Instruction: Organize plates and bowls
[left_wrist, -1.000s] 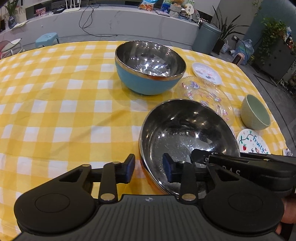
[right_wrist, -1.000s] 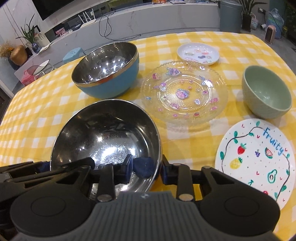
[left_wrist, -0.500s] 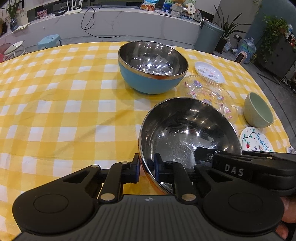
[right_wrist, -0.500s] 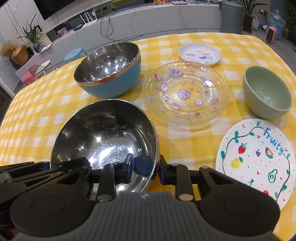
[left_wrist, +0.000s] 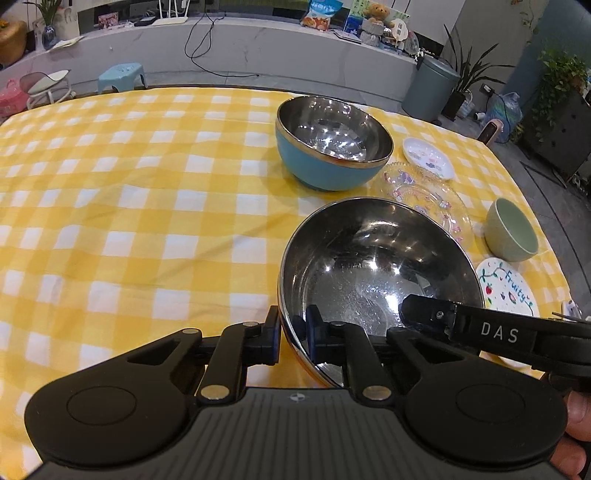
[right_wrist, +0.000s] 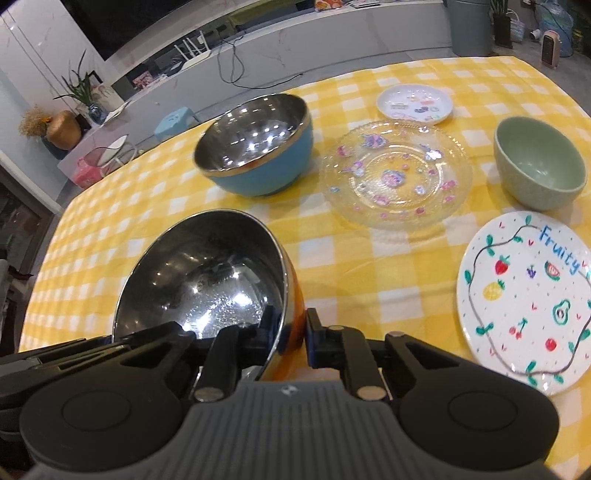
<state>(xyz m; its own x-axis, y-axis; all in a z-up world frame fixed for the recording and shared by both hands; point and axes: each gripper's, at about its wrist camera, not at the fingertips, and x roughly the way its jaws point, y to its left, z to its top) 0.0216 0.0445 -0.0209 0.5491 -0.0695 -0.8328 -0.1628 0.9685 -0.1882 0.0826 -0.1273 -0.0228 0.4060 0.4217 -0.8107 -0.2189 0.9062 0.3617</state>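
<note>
Three bowls and three plates are counted on the worktop (left_wrist: 147, 206). The near steel bowl (left_wrist: 376, 266), tilted, is clamped at its rim by the left gripper (left_wrist: 291, 332); the right gripper (right_wrist: 293, 334) jaws are closing on its opposite rim.

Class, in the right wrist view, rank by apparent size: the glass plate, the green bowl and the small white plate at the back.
1. glass plate, clearly largest.
2. and 3. green bowl and small white plate look alike in width; the plate lies farther from the camera, so their order is unsure.
</note>
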